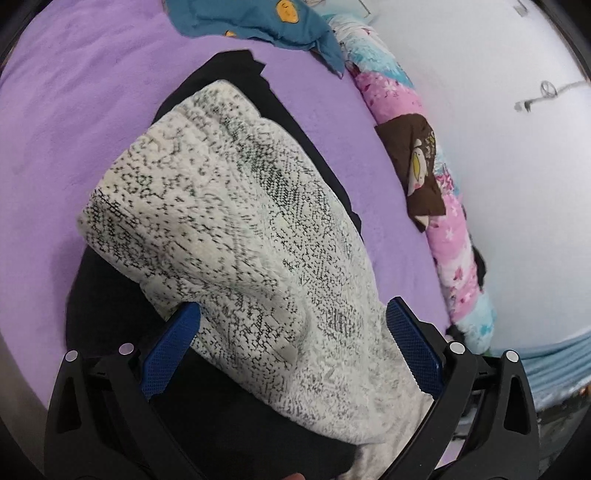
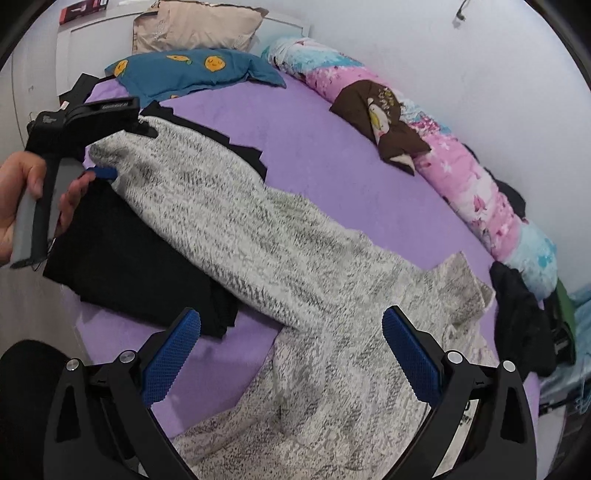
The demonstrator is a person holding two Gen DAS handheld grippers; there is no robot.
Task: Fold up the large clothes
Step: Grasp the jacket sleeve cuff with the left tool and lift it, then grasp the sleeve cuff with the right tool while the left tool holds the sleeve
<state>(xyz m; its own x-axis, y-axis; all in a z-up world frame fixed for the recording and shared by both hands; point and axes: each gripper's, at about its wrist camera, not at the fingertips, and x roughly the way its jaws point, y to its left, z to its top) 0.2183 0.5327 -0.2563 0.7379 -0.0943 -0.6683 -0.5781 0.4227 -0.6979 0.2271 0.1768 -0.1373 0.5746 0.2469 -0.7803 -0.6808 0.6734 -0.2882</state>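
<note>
On the purple bed, a speckled grey-white sweater sprawls between both grippers' spread-apart fingers.

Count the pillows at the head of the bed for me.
2: a teal pillow with orange fruit faces lying on the purple sheet, and a beige pillow propped behind it. Others may lie outside the picture.

A speckled white-and-grey knit sweater lies spread on the bed, one long sleeve stretched across a flat black garment, perhaps folded, beneath it.
</note>
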